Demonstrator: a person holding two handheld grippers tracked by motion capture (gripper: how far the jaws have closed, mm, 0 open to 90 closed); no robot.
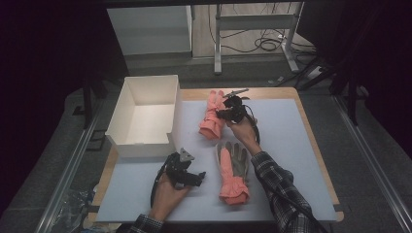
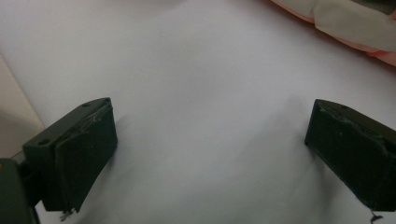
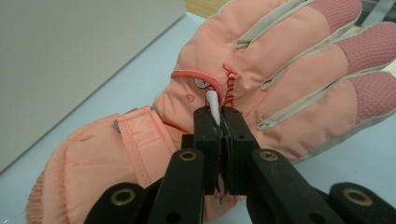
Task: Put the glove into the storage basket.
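Black two-jaw grippers: left gripper (image 1: 200, 175) w/ grey 3-cornered plate, right gripper (image 3: 220, 122) w/ brass-ringed screw holes; plaid sleeves.

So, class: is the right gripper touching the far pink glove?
Touching. In the right gripper view, the right gripper has its jaws shut on a small white tab attached to the back of the pink glove.

Soft cloth against matt plastic

The pink glove (image 3: 261, 79) is smooth padded fabric with mesh-textured fingertips and a ribbed knit cuff; the right hand-held gripper (image 3: 219, 126) is matt black plastic; the table (image 2: 196, 70) cover looks smooth, matt white.
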